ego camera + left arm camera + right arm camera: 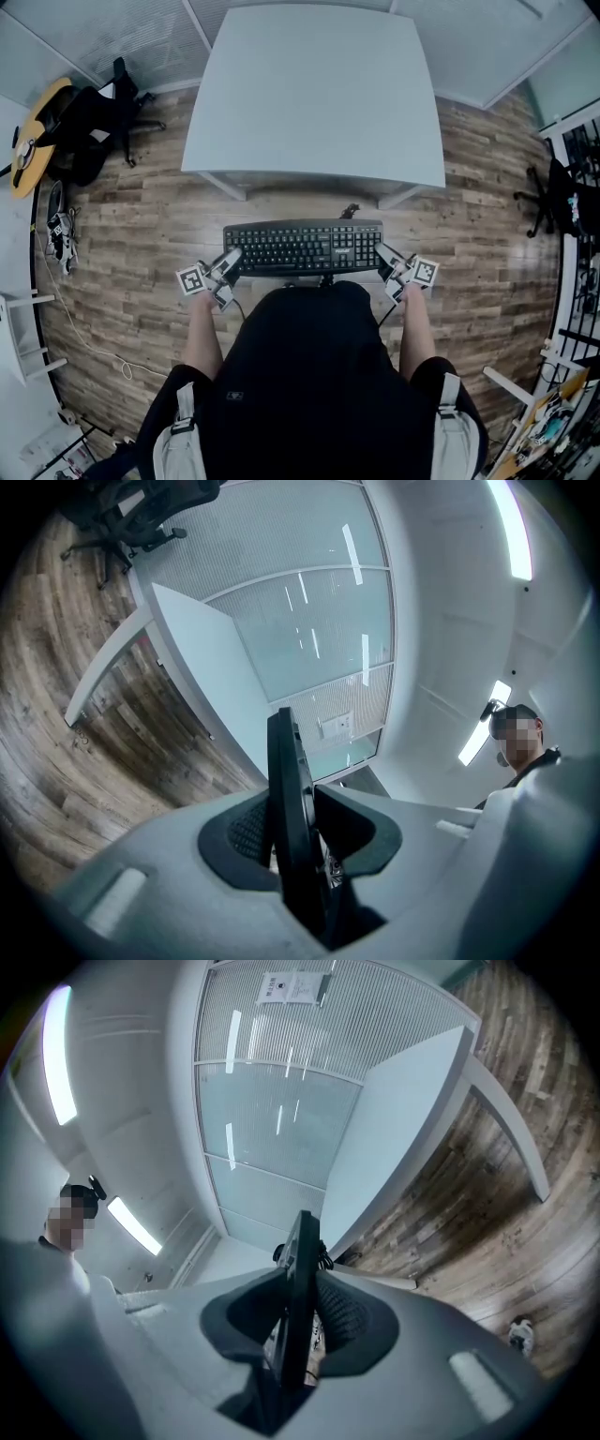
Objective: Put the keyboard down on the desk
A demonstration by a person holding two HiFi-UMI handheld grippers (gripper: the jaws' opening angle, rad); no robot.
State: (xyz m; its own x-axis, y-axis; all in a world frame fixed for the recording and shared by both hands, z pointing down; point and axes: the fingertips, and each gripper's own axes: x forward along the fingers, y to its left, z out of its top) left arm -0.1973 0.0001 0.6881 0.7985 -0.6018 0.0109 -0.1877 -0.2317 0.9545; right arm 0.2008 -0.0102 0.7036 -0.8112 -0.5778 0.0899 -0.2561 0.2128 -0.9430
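Observation:
A black keyboard (305, 247) hangs level in the air above the wooden floor, just short of the near edge of the white desk (309, 94). My left gripper (231, 259) is shut on its left end and my right gripper (383, 257) is shut on its right end. In the left gripper view the keyboard (285, 789) stands edge-on, pinched between the dark pads (242, 834), with the desk (202, 658) beyond. The right gripper view shows the same: the keyboard (300, 1279) edge-on between the pads (347, 1314), the desk (398, 1119) behind. A cable trails from the keyboard's back.
A guitar (33, 131) and a black office chair (98, 117) stand at the far left. Another black chair (555, 199) and racks stand at the right. Shoes (58, 234) and a white cord (70, 319) lie on the floor at left.

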